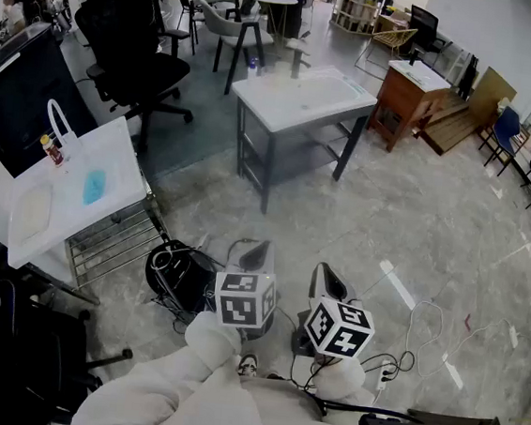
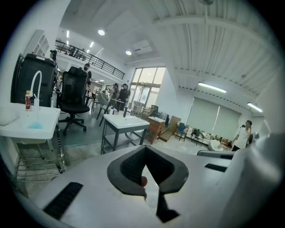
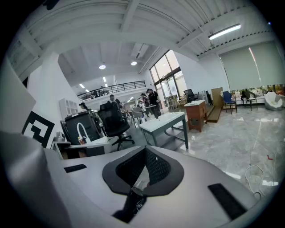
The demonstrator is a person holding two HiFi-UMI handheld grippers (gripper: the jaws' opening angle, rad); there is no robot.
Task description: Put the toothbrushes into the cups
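Note:
I see no toothbrush and no cup clearly in any view. A white sink table (image 1: 301,96) with a dark faucet (image 1: 298,59) stands ahead on the floor, with small items at its far left corner too small to identify. My left gripper (image 1: 255,251) and right gripper (image 1: 327,278) are held low, close to the body, pointing toward that table. Both are shut with nothing between the jaws. The left gripper (image 2: 144,153) looks at the sink table (image 2: 125,122) from a distance. The right gripper (image 3: 144,156) also faces the sink table (image 3: 164,121).
A second white sink unit (image 1: 64,197) with a curved faucet, a small bottle (image 1: 53,149) and a blue item stands at left on a wire rack. A black office chair (image 1: 132,47), a wooden desk (image 1: 405,97), a black round object (image 1: 178,278) and floor cables (image 1: 423,329) surround me.

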